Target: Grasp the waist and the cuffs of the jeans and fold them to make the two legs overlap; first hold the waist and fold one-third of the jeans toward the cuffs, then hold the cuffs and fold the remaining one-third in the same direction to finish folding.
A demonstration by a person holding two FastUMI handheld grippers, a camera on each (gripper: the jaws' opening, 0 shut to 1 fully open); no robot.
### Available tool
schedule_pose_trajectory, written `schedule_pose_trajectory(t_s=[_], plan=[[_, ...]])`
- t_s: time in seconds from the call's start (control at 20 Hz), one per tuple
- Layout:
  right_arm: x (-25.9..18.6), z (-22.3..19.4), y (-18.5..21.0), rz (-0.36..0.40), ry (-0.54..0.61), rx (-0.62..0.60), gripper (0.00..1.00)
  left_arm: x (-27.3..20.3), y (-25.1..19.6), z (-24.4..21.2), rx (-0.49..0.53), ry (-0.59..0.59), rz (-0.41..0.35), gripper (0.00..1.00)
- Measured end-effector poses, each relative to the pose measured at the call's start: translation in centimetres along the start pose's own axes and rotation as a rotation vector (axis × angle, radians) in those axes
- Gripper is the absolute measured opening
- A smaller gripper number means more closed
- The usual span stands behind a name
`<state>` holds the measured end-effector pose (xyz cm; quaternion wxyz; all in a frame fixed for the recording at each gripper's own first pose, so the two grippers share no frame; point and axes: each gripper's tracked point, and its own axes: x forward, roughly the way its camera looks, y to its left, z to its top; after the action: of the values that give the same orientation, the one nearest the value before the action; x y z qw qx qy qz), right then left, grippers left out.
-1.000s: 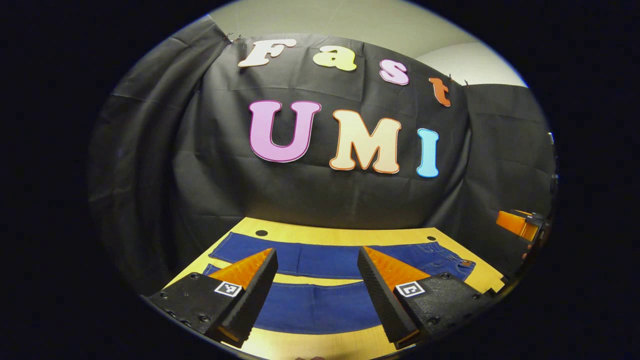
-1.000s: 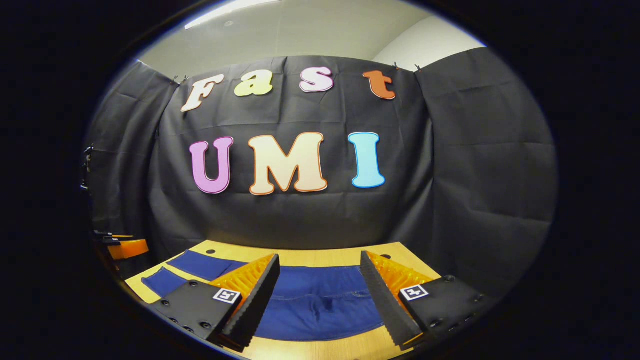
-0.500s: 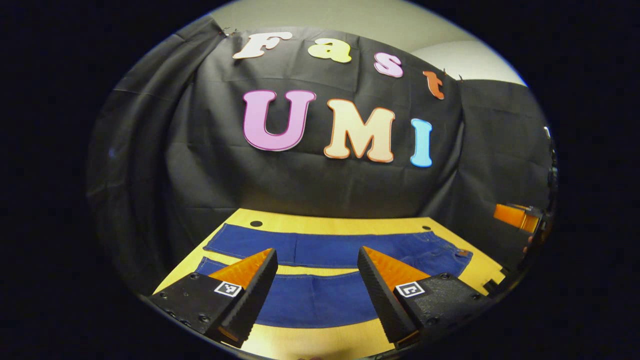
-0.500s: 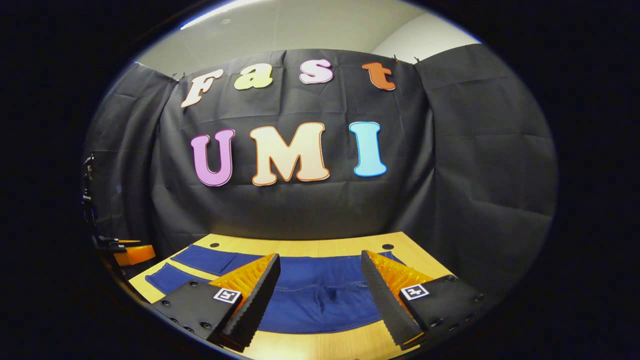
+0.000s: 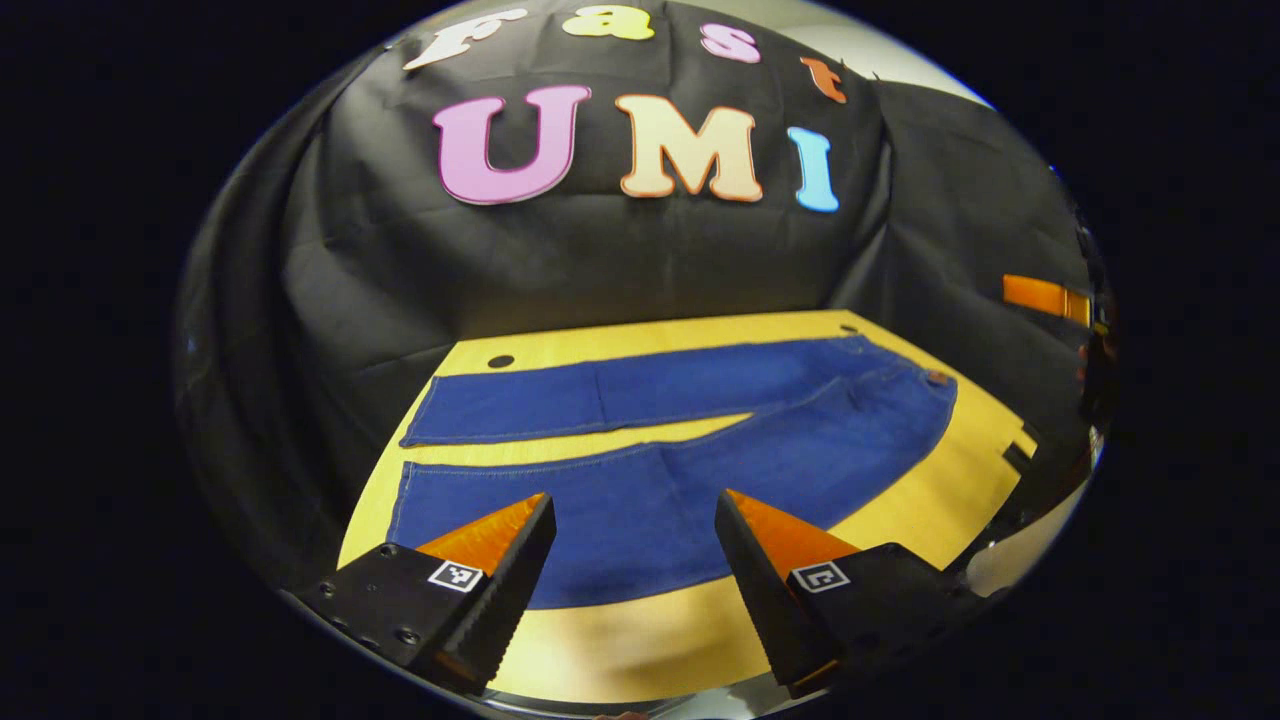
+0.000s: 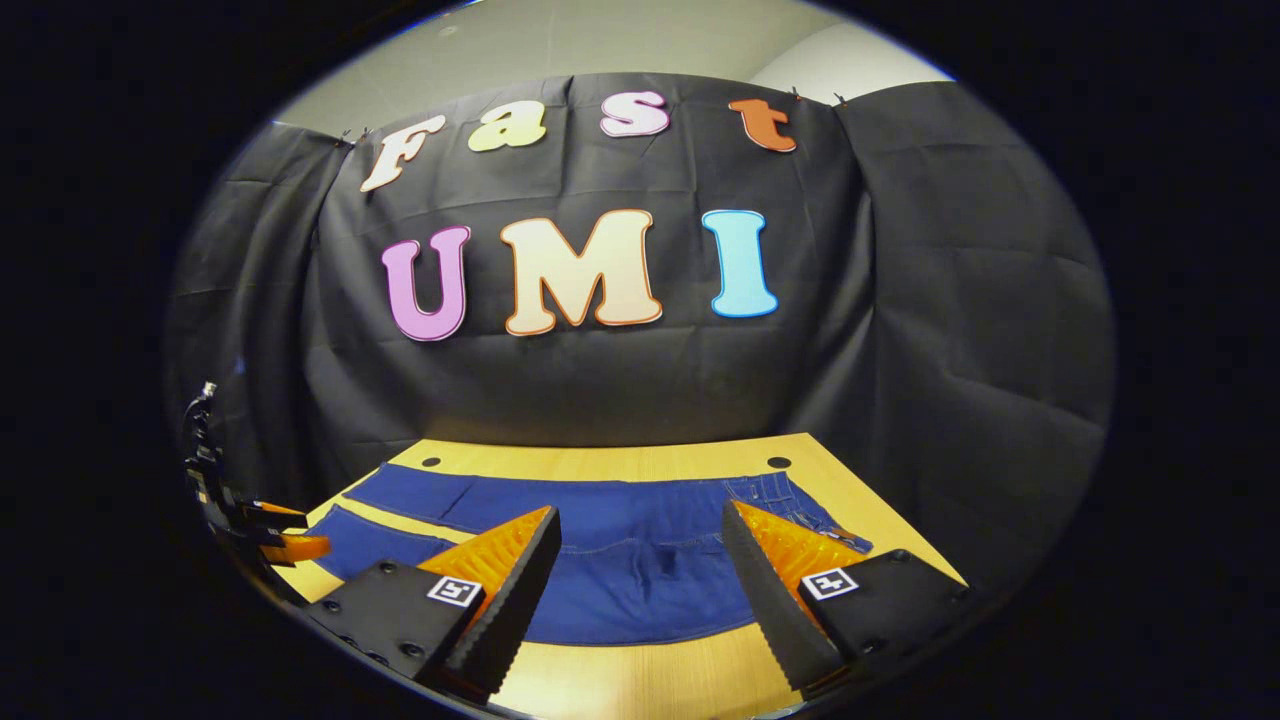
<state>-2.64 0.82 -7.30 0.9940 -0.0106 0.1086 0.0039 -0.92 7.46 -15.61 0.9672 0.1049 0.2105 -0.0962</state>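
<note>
Jeans: the jeans (image 5: pixel 700 470) are lying flat and unfolded on the surface (image 5: pixel 900 530), blue, with the two legs spread apart in a narrow V and bare wood showing between them.
Waist: in the left gripper view the waist (image 5: pixel 925 395) is sitting at the right end of the cloth, near the right edge of the surface; in the right gripper view the waist (image 6: pixel 790 505) is lying just beyond the right finger.
Cuffs: in the left gripper view the cuffs (image 5: pixel 410 450) are lying at the left end, the far leg's cuff near a dark hole (image 5: pixel 500 361) in the wood.
Left tongs: the left tongs (image 5: pixel 635 520) are hovering above the near leg, standing wide with nothing between the fingers, apart from the cloth.
Right tongs: the right tongs (image 6: pixel 640 530) are hanging over the seat of the jeans, near the waist, also wide and gripping nothing.
Other tongs seen: in the right gripper view the left tongs (image 6: pixel 275 530) are showing at the far left edge, above the leg end of the jeans; in the left gripper view, part of the right tongs (image 5: pixel 1045 297) is showing at the far right edge.
Surface: light wood, with a strip of it lying bare in front of the jeans in both views.
Backdrop: black cloth (image 6: pixel 950 350) is hanging behind the surface.
</note>
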Motion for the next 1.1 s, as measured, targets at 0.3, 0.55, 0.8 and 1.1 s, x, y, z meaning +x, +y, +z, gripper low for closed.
schedule_pose_trajectory(t_s=[0.3,0.55,0.8,1.1], plan=[[0.3,-3.2,0.5,0.012,0.087,-0.026,1.0,0.9,2.0,-7.2,0.178,0.281,-0.193,0.93],[0.3,-6.0,1.3,0.033,0.156,-0.024,1.0,1.1,5.1,-9.4,0.326,0.436,-0.267,0.93],[0.6,-6.8,1.3,0.024,0.187,-0.029,1.0,0.9,6.6,-11.2,0.492,0.568,-0.335,0.95],[1.1,-7.1,0.7,0.009,0.199,-0.032,0.99,1.1,7.6,-13.3,0.558,0.681,-0.375,0.94]])
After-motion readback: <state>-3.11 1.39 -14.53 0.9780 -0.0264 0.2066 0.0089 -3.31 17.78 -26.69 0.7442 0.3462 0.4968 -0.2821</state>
